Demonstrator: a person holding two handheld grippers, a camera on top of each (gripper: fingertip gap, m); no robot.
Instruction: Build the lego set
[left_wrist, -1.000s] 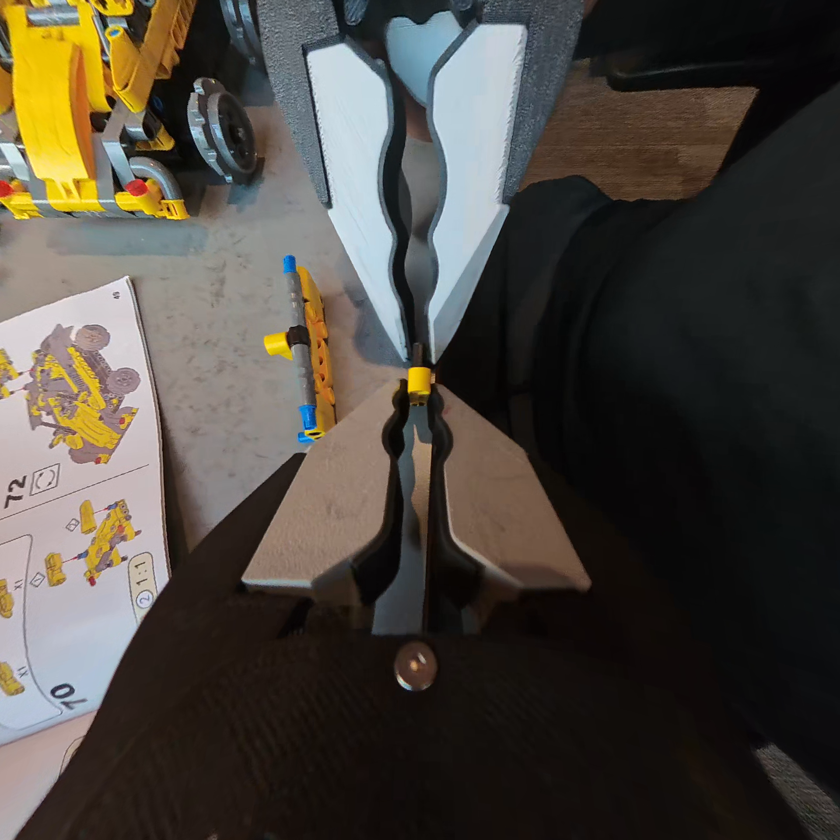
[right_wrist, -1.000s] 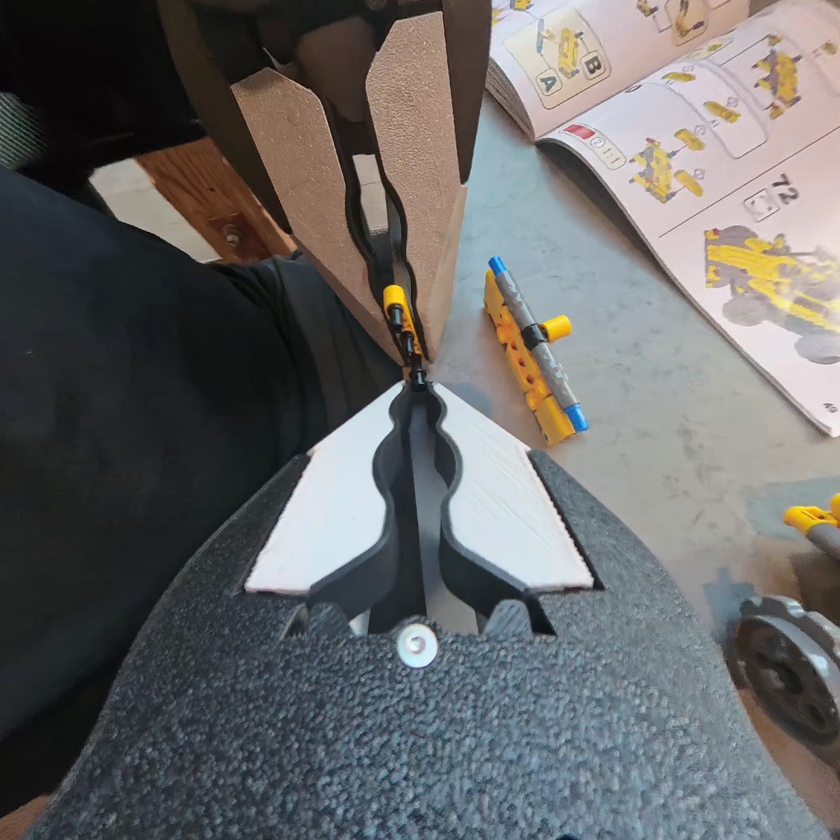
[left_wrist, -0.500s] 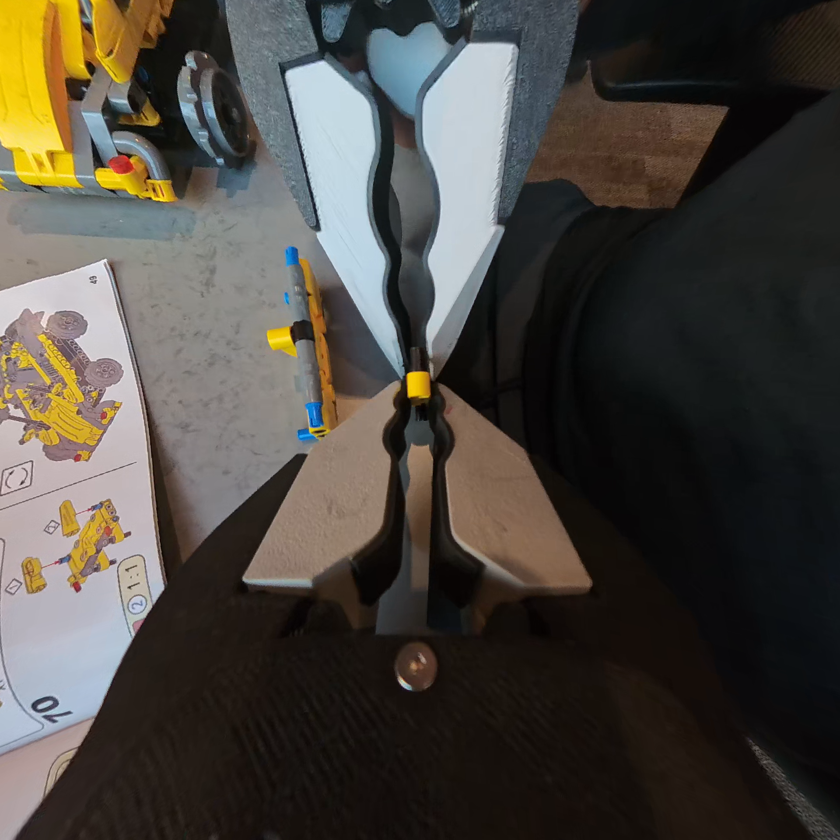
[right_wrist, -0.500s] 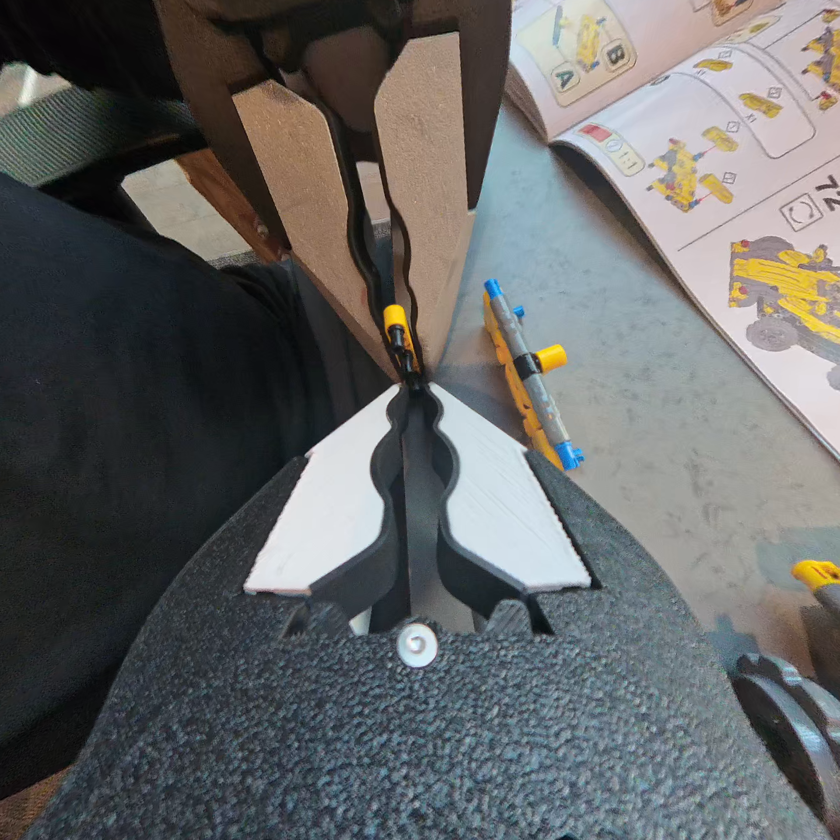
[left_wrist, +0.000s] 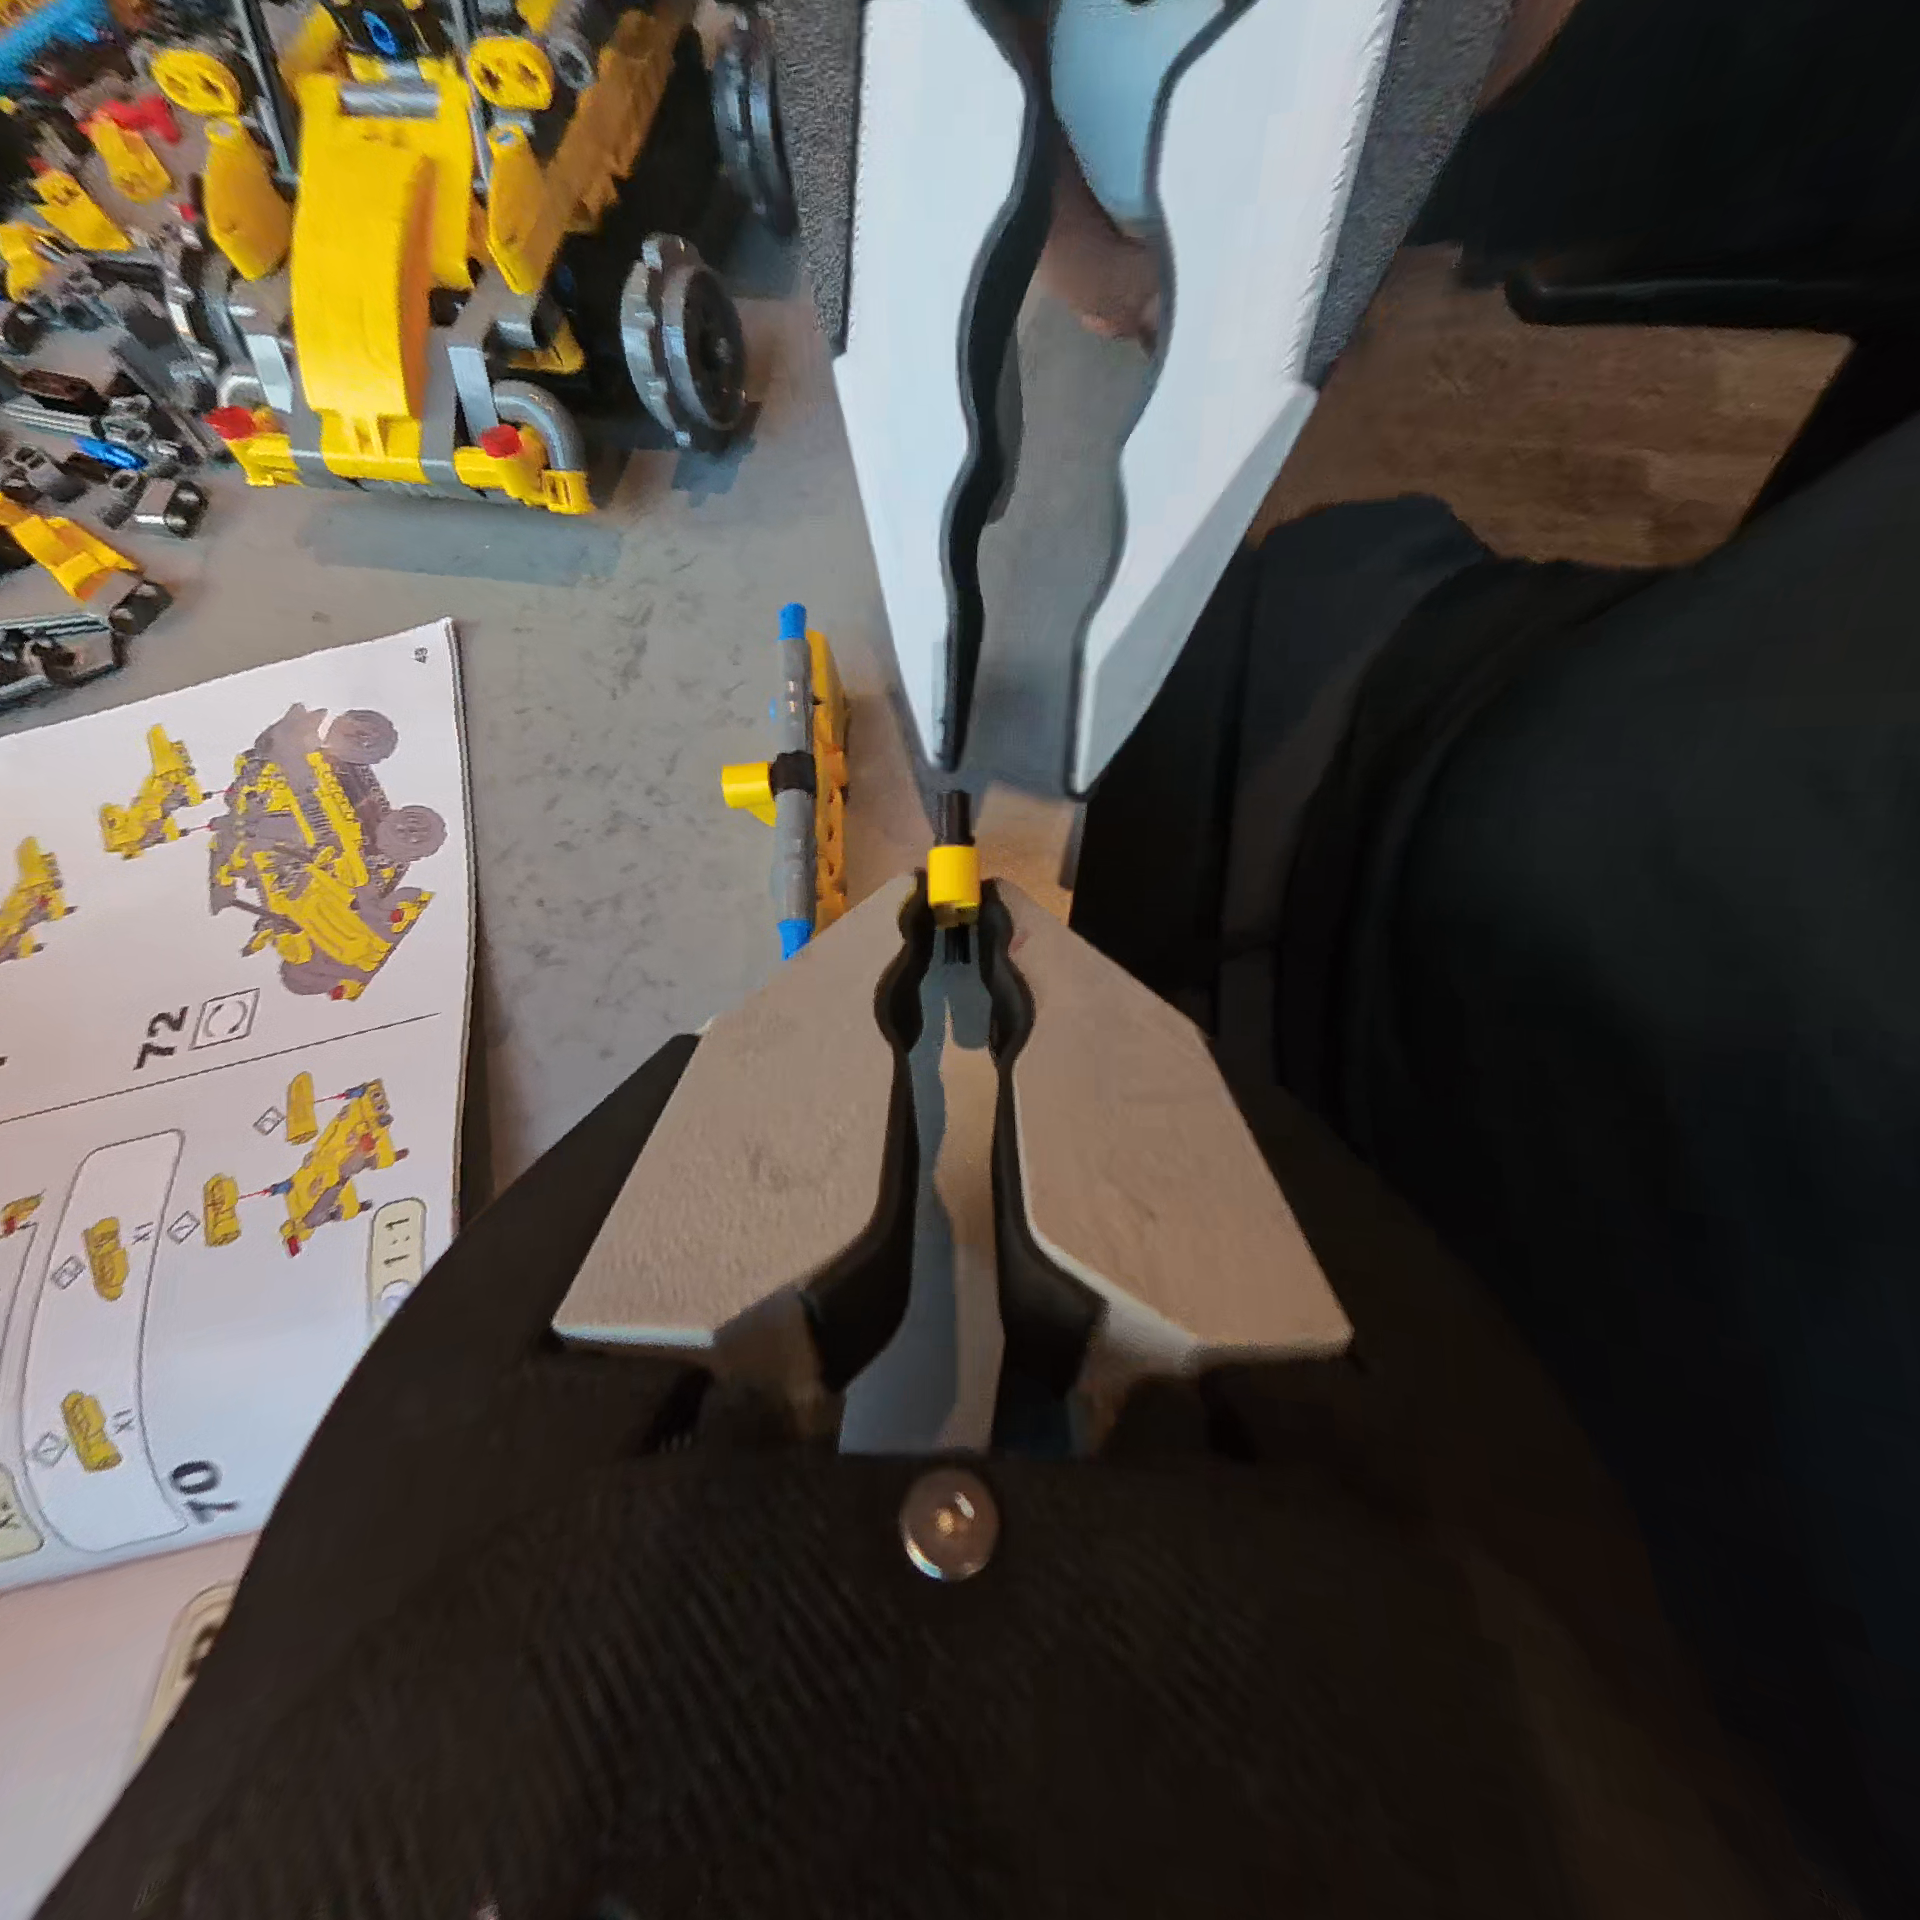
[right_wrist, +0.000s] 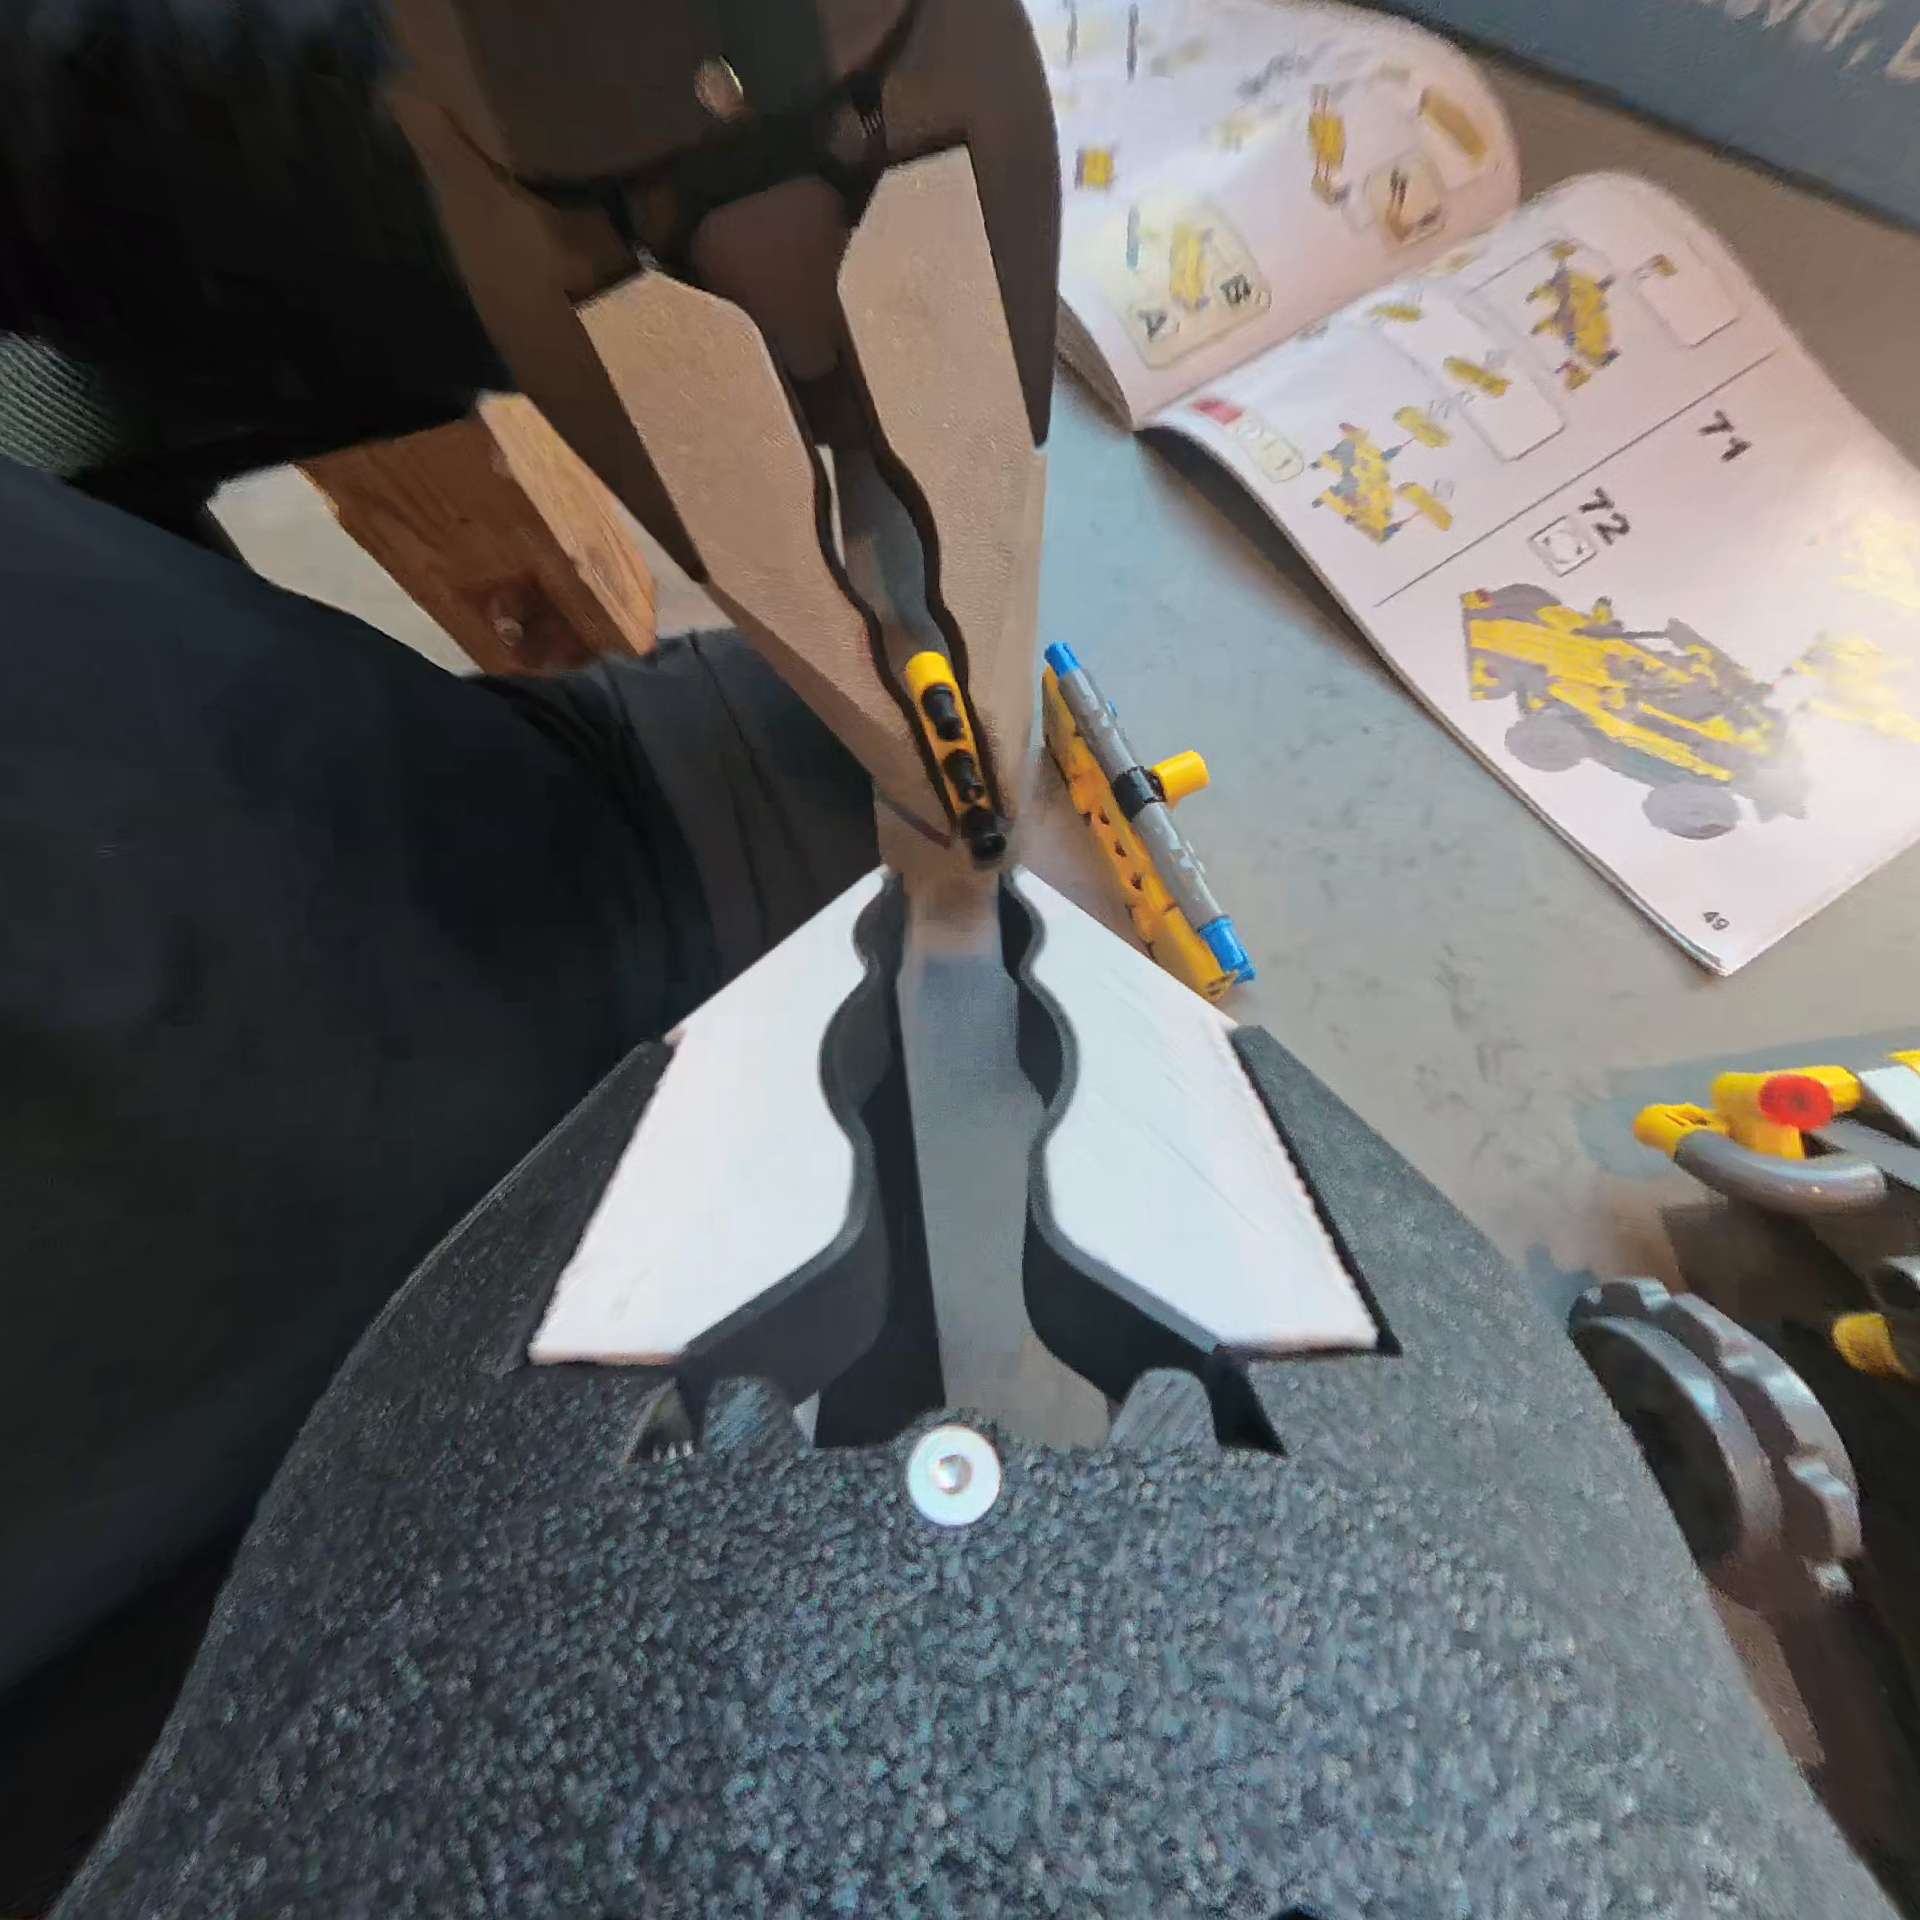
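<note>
Left gripper (left_wrist: 951, 914) pinches yellow beam (left_wrist: 952, 883) with black pins; right gripper (right_wrist: 951, 883) parted, empty, just off it. Keep tips aligned, approach straight.

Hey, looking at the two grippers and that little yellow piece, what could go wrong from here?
1. The left gripper pinches the yellow pin piece only at the very tips of its jaws, near the edge of the table; a slip could drop it into the lap.
2. The open right gripper sits close; a nudge might knock the axle assembly off.
</note>
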